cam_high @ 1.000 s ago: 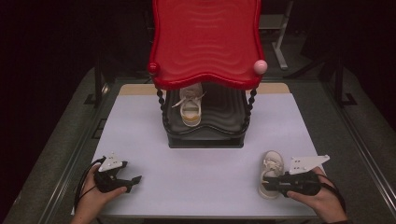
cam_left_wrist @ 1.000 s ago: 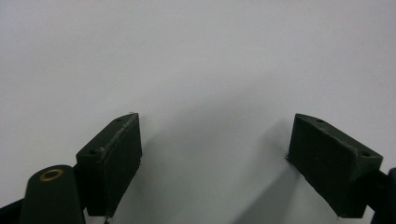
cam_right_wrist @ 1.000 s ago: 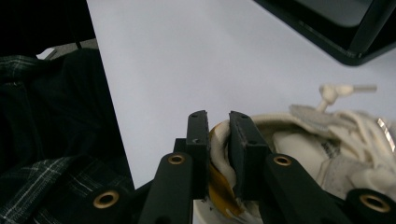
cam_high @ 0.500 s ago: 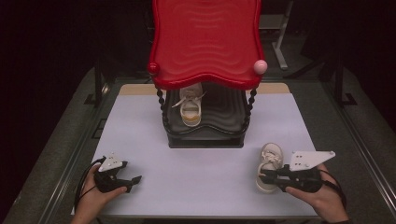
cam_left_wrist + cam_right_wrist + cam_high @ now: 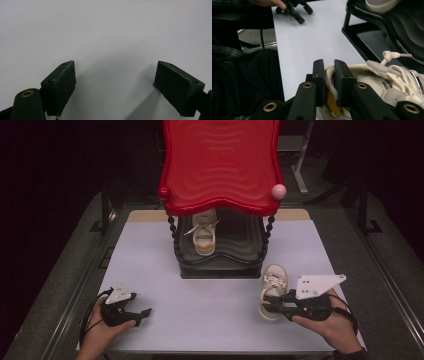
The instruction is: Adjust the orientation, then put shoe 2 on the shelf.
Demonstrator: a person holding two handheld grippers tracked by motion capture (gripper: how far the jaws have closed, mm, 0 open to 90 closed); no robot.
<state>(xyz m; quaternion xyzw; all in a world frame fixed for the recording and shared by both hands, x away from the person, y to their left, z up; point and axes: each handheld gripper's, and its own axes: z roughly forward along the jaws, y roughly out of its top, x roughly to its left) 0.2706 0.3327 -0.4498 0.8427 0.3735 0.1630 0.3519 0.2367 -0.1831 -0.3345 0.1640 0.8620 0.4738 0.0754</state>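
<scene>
Table (image 5: 210, 305) pale amid darkness; right hand-held gripper (image 5: 329, 67) clamping shoe (image 5: 387, 82), left (image 5: 115, 82) wide.

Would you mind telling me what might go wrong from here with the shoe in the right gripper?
The right gripper pinches only the thin heel collar of the shoe, so the shoe may sag, twist or slip out when lifted. The rack's lower shelf sits under the red top shelf, beside the other shoe, so the carried shoe might bump either. Its loose laces could also snag on the shelf's edge.
</scene>
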